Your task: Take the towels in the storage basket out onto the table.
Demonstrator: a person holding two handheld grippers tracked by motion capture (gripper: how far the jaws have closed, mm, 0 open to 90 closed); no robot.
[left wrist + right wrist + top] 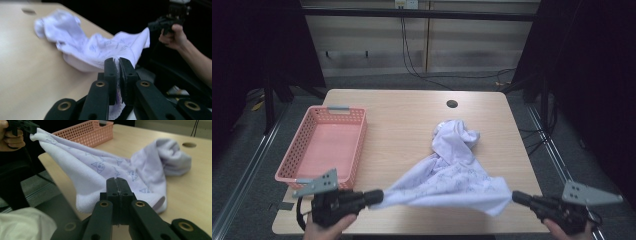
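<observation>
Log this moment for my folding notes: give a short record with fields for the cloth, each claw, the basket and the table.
cloth: white towel with faint blue print, near edge stretched between both claws, far end bunched on the table
left claw: shut on towel corner
right claw: shut on opposite corner
basket: pink, on the table's left side
table: light wood

1 pink perforated basket [324, 147] stands on the wooden surface [402, 125] along its left edge, long side parallel to that edge, with a grey handle [338, 108] on its far rim. 1 round dark hole [452, 104] is set in the surface near the far edge, right of centre. Black cables [412, 60] hang down the pale wall behind and run along the floor.
</observation>
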